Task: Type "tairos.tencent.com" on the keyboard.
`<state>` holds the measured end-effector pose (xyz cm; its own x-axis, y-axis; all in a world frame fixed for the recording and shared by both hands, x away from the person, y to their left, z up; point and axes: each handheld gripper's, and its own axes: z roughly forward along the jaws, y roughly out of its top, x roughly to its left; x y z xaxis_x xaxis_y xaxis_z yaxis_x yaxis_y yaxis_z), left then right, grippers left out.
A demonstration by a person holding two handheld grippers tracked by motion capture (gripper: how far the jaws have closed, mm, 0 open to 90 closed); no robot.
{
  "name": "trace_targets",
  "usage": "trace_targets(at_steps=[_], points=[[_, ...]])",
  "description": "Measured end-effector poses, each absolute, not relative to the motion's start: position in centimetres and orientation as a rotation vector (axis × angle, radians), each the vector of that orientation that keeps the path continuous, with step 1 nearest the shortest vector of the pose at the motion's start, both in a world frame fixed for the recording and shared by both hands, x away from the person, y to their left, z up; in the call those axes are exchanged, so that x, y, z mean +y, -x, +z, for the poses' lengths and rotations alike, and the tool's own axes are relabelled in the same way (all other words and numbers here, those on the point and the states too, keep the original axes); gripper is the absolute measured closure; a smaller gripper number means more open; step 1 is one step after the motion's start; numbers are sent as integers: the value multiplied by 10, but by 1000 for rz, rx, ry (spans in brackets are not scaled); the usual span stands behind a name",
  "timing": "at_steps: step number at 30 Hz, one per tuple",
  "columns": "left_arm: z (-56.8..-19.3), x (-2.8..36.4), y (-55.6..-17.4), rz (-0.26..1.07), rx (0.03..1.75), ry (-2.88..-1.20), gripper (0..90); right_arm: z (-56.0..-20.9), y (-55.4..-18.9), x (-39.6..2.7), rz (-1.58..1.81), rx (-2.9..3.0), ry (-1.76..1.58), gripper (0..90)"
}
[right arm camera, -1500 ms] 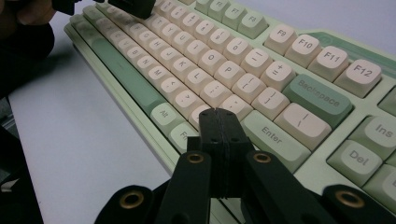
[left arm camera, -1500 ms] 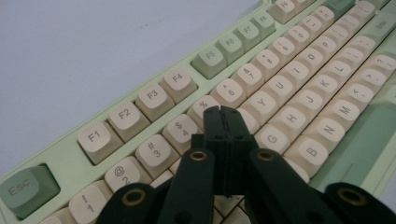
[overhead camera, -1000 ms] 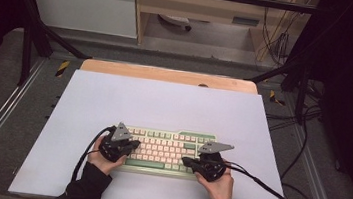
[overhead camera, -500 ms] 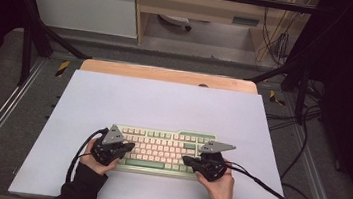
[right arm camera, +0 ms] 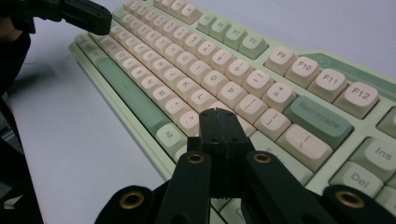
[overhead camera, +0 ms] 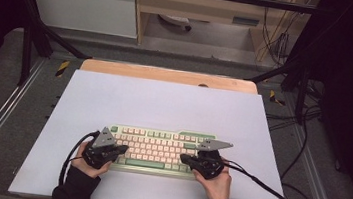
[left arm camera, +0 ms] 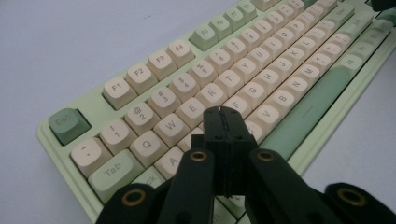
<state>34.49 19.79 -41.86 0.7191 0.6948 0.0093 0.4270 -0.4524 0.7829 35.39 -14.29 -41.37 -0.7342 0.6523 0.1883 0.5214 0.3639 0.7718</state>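
One keyboard [overhead camera: 161,150] | long axis 9-to-3 o'clock, spacebar edge toward 6 | left gripper [overhead camera: 121,149], right gripper [overhead camera: 184,158]: jaws closed, empty, over keys.

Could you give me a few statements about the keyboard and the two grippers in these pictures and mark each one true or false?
1. The keyboard lies on a pale sheet that covers the table. True.
2. The left gripper has its jaws wide open. False: they are shut, pads together, with nothing between them.
3. The right gripper is over the keyboard's right part, near the Backspace key. True.
4. The space bar is red. False: it is green.
5. The right gripper is shut on a loose keycap. False: its jaws are shut on nothing.
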Motion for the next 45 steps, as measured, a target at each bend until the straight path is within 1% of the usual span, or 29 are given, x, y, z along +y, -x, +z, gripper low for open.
trace_targets(at_steps=[8,25,45], points=[[-419,207,-342,424,859,-2101,899,-409,-359,-128,1318,2453,-1075,900],[-419,213,-342,419,871,-2091,899,-417,-383,-88,1235,2447,-1077,900],[-420,212,-342,418,866,-2097,899,-429,-391,-83,1183,2474,-1089,900]])
